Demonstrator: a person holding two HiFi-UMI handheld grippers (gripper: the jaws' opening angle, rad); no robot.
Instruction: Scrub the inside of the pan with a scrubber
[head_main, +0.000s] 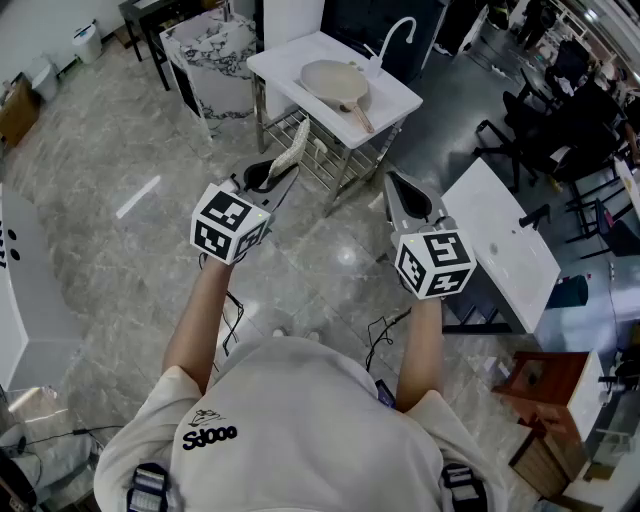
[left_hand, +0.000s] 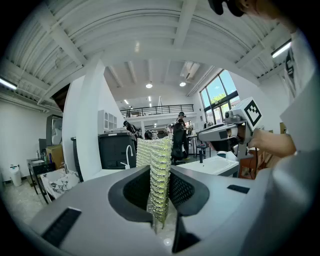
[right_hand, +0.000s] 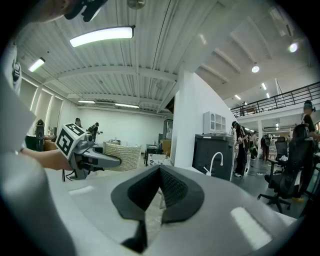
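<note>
Head view, left hand-held gripper (head_main: 283, 172) clamped on scrubber (head_main: 292, 153), right hand-held gripper (head_main: 398, 188) closed, empty, pan (head_main: 335, 80) on table (head_main: 292, 55) well ahead.

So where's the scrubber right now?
The scrubber is clamped in the left gripper, left of centre in the head view, short of the white table holding the pan.

Grey marble floor (head_main: 90, 190); white sink table (head_main: 285, 60); ribbed white ceiling (left_hand: 100, 35); tall windows (left_hand: 216, 97); strip light (right_hand: 102, 35).
</note>
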